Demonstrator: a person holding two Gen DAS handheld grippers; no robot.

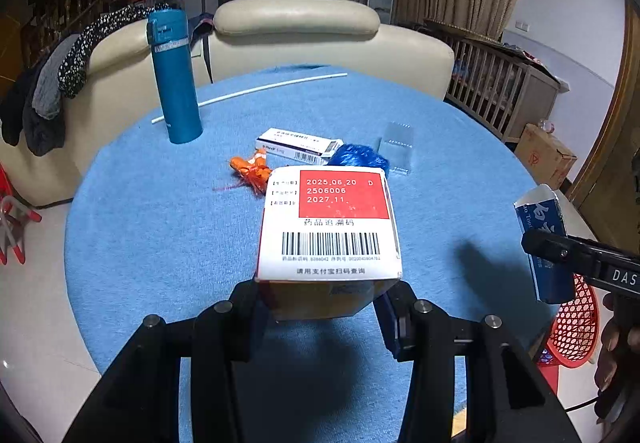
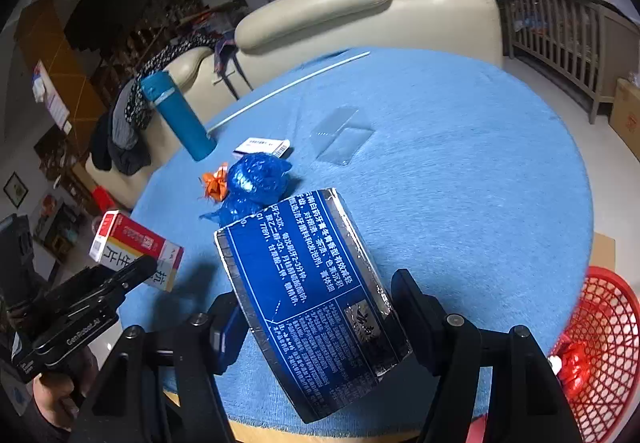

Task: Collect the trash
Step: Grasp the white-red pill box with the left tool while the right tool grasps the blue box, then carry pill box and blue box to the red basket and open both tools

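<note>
I am looking over a round table (image 1: pixel 140 203) covered in blue cloth. At its far left a teal flask (image 1: pixel 174 75) stands upright, with a thin white rod (image 1: pixel 256 91) lying behind it. Toward the middle lie an orange scrap (image 1: pixel 250 167), a flat white carton (image 1: pixel 298 145), a crumpled blue bag (image 1: pixel 358 157) and a clear plastic sleeve (image 1: pixel 396 147), close together. My left gripper (image 1: pixel 324 297) is clamped on a red and white medicine box (image 1: pixel 330 223), raised above the cloth. Further right, my right gripper (image 2: pixel 316 317) is closed on a long blue toothpaste box (image 2: pixel 308 295), also off the table. At the far right edge, below the tabletop, sits a red mesh basket (image 2: pixel 612 323).
</note>
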